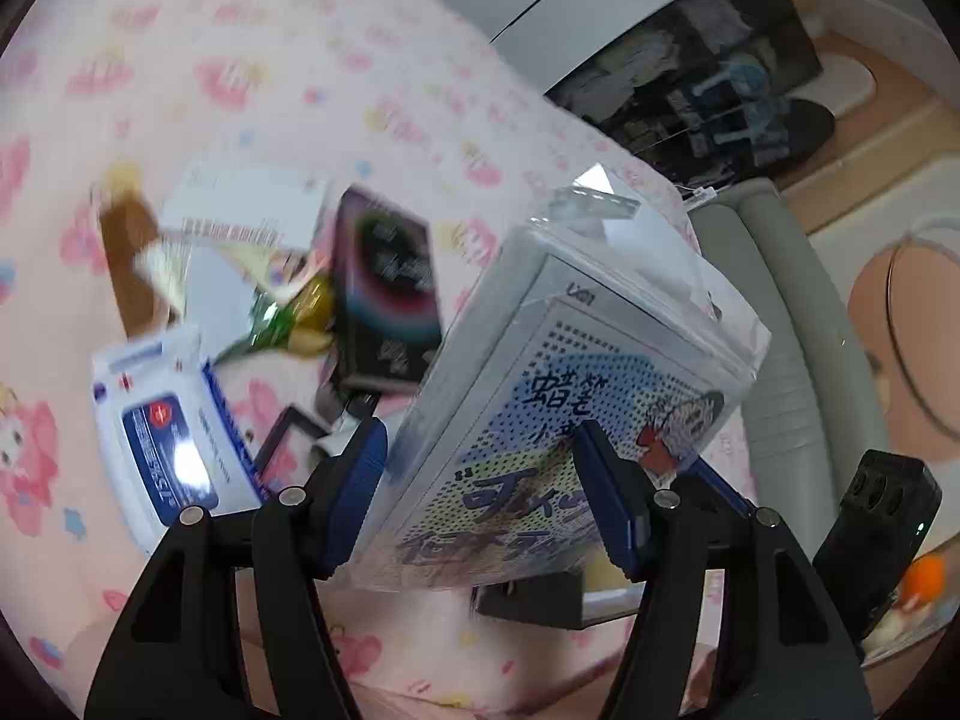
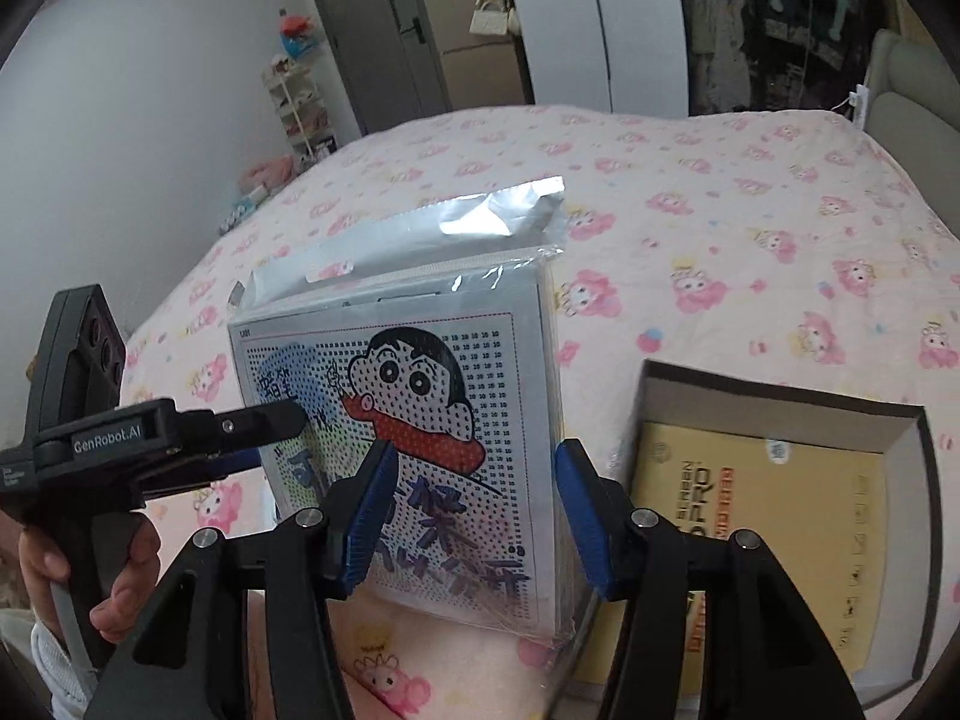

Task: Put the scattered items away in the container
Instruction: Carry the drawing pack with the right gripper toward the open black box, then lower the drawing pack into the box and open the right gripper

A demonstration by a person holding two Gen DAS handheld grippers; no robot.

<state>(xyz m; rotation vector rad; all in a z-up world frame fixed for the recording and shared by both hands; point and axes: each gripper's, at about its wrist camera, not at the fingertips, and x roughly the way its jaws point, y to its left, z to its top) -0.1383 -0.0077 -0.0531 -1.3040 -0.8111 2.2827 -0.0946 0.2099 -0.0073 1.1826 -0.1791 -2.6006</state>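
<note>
A plastic-wrapped cartoon packet (image 1: 576, 396) stands tilted between the blue pads of my left gripper (image 1: 483, 486), which is shut on it. In the right wrist view the same packet (image 2: 420, 396) is upright over the bed, with the left gripper (image 2: 270, 432) clamped on its left edge. My right gripper (image 2: 474, 510) is open, its pads spread just in front of the packet's lower half. An open cardboard box (image 2: 780, 402) lies to the right and holds a yellow packet (image 2: 750, 540). Scattered on the sheet are a blue-white packet (image 1: 162, 432), a black box (image 1: 384, 288) and a white card (image 1: 240, 210).
The pink patterned bedsheet (image 2: 720, 210) covers the whole bed. Green and yellow wrappers (image 1: 300, 312) and a brown item (image 1: 126, 258) lie among the scattered things. A grey padded headboard (image 1: 792, 360) borders the bed. A hand (image 2: 120, 570) holds the left gripper's handle.
</note>
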